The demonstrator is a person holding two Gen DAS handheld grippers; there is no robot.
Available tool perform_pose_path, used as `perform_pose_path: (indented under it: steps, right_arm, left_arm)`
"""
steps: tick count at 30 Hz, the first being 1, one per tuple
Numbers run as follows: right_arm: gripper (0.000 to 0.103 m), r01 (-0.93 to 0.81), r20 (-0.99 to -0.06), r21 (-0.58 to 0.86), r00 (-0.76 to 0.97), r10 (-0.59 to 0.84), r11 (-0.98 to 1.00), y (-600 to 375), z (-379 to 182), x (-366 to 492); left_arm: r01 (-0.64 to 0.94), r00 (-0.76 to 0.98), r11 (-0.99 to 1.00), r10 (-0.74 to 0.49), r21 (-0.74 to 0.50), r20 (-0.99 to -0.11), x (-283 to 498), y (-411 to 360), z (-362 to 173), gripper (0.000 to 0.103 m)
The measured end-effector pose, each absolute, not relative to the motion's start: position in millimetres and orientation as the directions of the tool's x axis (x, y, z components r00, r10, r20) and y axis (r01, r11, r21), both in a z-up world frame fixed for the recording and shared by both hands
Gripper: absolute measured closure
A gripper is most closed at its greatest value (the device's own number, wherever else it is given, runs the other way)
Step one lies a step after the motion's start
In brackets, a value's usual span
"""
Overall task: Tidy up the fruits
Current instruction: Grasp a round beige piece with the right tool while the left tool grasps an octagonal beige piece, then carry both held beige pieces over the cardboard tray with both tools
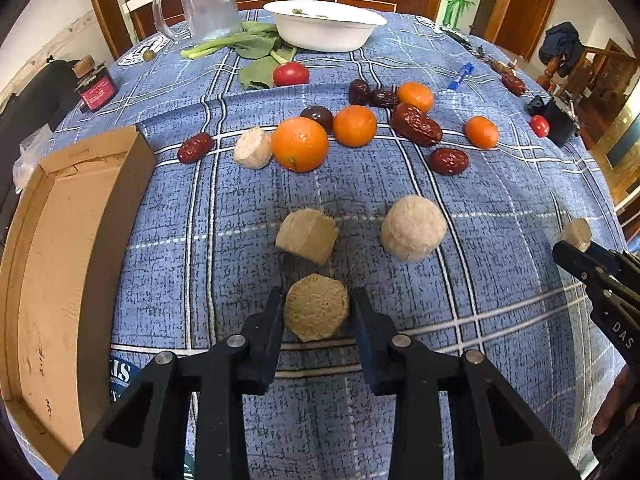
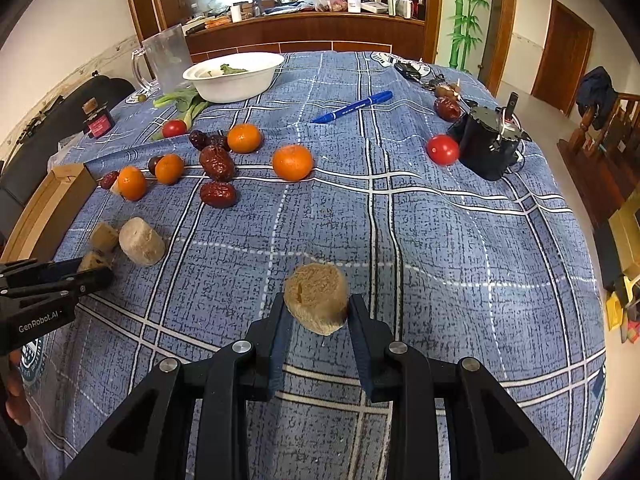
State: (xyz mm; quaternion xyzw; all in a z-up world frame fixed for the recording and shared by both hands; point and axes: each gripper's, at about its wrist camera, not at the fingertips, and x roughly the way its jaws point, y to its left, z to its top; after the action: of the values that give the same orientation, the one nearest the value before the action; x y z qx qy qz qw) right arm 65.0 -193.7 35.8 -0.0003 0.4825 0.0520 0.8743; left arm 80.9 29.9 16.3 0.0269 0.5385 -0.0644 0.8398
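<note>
Two views look down over a table (image 1: 500,208) covered in a blue plaid cloth, scattered with fruit and pale tan chunks.

In the left wrist view, the left tongs (image 1: 316,312) fill the bottom center of the frame, clenched on a brownish chunk (image 1: 316,306) that sits between the two black fingers (image 1: 268,332). Just above it lie a cut tan chunk (image 1: 306,234) and, to its right, a rounded pale chunk (image 1: 412,226). Across the middle of the frame runs a loose row of fruit: a large orange (image 1: 300,143), three smaller oranges, several wrinkled red dates (image 1: 416,124), and a small pale chunk touching the large orange's left side. A red tomato (image 1: 291,74) lies near green leaves at upper center, below a white bowl (image 1: 324,26) and a clear mug (image 1: 200,0). A shallow cardboard box (image 1: 60,248) runs along the left edge. At the right edge, the other tongs hold a pale piece.

In the right wrist view, the right tongs (image 2: 316,312) at bottom center grip a tan chunk (image 2: 316,298) between their fingers. A blue pen (image 2: 352,107) lies at upper center, and a second tomato (image 2: 442,149) rests beside a black container (image 2: 490,148) at upper right. The fruit row lies at the left middle.
</note>
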Motion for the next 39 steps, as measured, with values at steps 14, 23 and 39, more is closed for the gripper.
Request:
perform_pose_path:
  steps: [14,23,39]
  right_arm:
    - [0.072,-0.089,-0.823,0.042,0.561,0.085,0.995,-177.6,57.0,18.5]
    - [0.071,-0.086,-0.834,0.043,0.546,0.083,0.995,-153.5,56.7,-9.8]
    - [0.071,-0.342,-0.809,0.061,0.534,0.247,0.938,6.7,88.3,9.8]
  left_arm:
    - [0.207,0.414,0.965,-0.238,-0.163,-0.879,21.5,45.3,46.3,0.072]
    - [0.250,0.421,0.951,-0.274,-0.180,-0.865,-1.1,58.8,58.8,0.072]
    - [0.028,0.535,0.981,-0.175,-0.190,-0.826,-15.7,206.9,86.7,0.071]
